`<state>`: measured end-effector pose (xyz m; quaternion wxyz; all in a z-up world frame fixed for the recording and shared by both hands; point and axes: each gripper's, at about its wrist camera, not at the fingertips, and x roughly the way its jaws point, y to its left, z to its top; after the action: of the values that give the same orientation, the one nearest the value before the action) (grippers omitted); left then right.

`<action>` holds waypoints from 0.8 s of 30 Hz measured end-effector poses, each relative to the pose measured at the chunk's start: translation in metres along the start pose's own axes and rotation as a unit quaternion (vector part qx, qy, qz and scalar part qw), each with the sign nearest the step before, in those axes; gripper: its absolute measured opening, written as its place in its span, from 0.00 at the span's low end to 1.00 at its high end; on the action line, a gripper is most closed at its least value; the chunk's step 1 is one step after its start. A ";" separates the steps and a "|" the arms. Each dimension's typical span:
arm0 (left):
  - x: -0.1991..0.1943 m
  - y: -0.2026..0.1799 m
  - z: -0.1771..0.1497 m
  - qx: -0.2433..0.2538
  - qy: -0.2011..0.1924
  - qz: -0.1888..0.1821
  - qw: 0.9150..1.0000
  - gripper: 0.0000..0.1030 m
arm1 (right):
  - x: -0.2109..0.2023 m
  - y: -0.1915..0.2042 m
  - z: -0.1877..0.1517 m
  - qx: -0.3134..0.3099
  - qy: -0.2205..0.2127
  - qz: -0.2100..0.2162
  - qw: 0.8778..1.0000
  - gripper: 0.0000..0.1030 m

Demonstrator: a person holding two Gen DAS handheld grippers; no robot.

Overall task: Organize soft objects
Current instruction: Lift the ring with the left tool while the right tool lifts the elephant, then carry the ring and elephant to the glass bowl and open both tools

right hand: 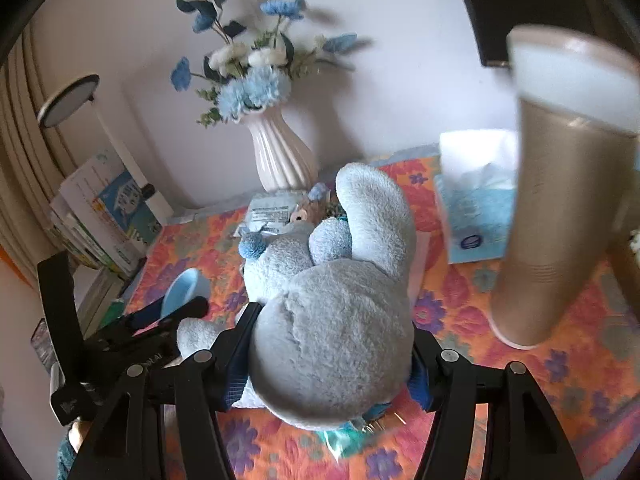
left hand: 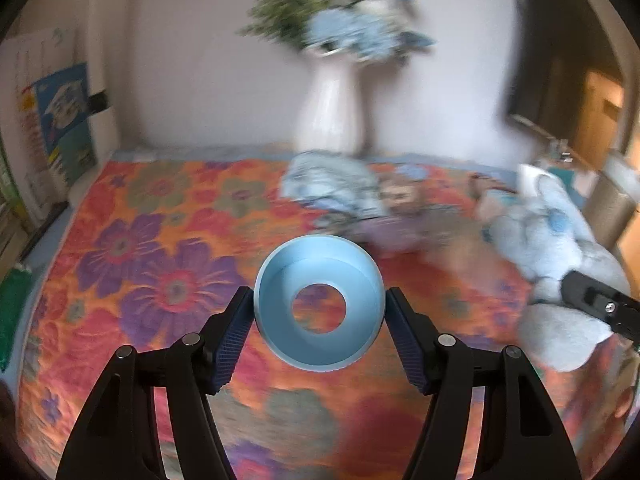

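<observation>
Between my left gripper's fingers sits a pale blue ring-shaped cup, clamped on both sides, held above the floral cloth. My right gripper is clamped on a grey-blue plush toy, fingers pressing its round body. Behind it: white ribbed vase with blue flowers, tissue box, tall beige cylinder at right.
</observation>
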<state>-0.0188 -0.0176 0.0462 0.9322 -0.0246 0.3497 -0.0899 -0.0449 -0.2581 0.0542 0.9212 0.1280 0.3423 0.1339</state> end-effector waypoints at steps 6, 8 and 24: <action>-0.025 -0.057 0.008 0.036 -0.024 -0.049 0.998 0.62 | -0.049 -0.013 -0.008 -0.006 -0.011 -0.026 1.000 0.60; -0.032 -0.077 0.012 0.053 -0.031 -0.063 0.996 0.62 | -0.061 -0.027 -0.009 0.004 0.001 -0.040 0.999 0.60; -0.057 -0.234 0.007 0.189 -0.020 -0.216 0.958 0.62 | -0.159 -0.168 0.003 0.115 -0.033 -0.106 0.987 0.60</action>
<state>-0.0917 -0.2372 0.1134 0.8848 0.0750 0.2943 -0.3534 -0.1329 -0.4679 0.0962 0.9200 0.2010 0.3364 -0.0089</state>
